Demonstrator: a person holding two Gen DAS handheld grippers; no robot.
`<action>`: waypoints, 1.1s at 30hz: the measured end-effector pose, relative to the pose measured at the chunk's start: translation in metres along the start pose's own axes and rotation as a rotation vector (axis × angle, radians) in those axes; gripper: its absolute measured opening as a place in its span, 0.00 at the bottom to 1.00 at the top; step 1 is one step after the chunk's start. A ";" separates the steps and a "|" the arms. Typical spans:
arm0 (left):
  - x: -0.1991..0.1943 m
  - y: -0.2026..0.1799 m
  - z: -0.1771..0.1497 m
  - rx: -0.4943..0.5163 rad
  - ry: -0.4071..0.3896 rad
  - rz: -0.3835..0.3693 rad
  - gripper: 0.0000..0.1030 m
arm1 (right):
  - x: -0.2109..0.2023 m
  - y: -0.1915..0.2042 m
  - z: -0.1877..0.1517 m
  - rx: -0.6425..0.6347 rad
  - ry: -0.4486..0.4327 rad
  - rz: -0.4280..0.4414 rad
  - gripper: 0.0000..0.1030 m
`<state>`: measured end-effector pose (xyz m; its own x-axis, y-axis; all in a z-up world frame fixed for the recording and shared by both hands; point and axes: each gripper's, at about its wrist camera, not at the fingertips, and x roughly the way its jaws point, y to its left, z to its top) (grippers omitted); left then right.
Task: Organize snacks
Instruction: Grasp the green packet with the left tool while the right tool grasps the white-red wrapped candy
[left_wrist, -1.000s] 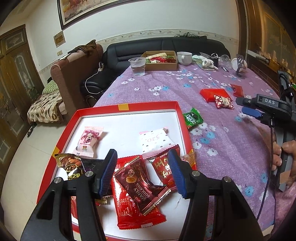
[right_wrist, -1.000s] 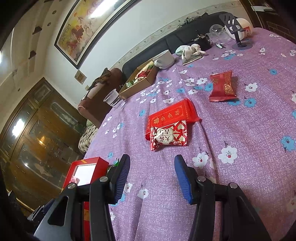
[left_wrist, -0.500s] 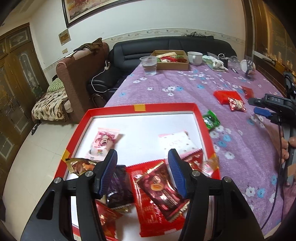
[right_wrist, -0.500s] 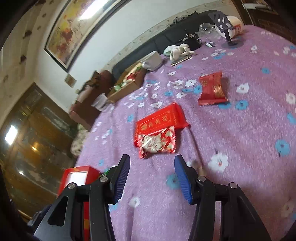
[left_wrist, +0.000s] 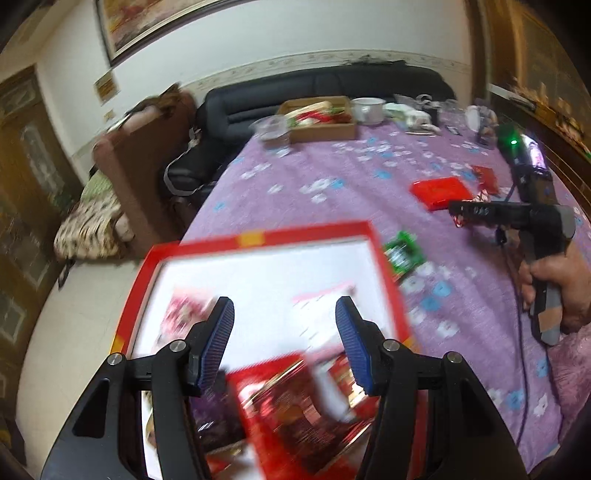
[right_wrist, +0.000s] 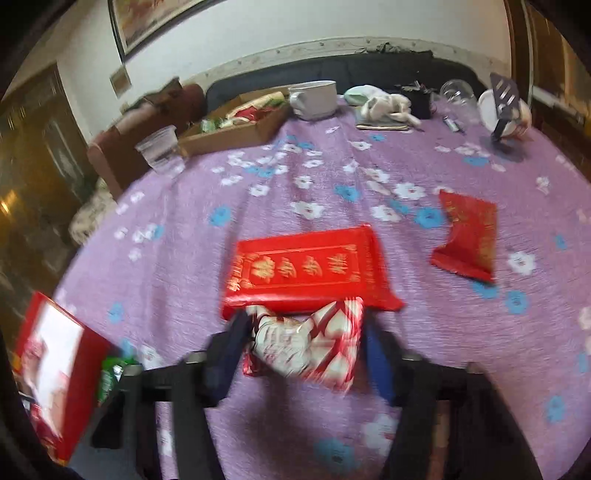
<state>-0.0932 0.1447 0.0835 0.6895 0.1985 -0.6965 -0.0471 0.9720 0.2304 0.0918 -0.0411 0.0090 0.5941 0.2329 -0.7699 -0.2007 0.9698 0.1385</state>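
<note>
There is not much to read here, because both views are blurry.

The flat red packet (right_wrist: 306, 269) in the middle of the purple table has a row of big gold Chinese signs inside a gold frame. They are too smeared to read.

The smaller red packet (right_wrist: 467, 236) to the right of it has gold marks too. They cannot be read.

The red and white snack (right_wrist: 310, 347) near the camera has dark marks on its white part, too blurry to tell.

The right gripper (left_wrist: 480, 212), seen from the left wrist, has small pale letters on its black top. They may say "DAS", but that is not sure.

The packets in the red tray (left_wrist: 255, 238) are all smeared.
</note>
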 end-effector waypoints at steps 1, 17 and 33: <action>0.000 -0.009 0.007 0.027 -0.012 -0.011 0.55 | -0.001 -0.005 -0.001 0.001 0.003 0.018 0.37; 0.072 -0.119 0.054 0.522 0.124 -0.175 0.60 | -0.017 -0.116 0.015 0.447 0.004 0.220 0.20; 0.106 -0.113 0.054 0.643 0.322 -0.409 0.37 | -0.012 -0.114 0.012 0.486 0.042 0.272 0.20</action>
<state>0.0240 0.0493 0.0203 0.3168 -0.0336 -0.9479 0.6529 0.7326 0.1923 0.1168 -0.1538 0.0103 0.5376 0.4862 -0.6889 0.0454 0.7992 0.5994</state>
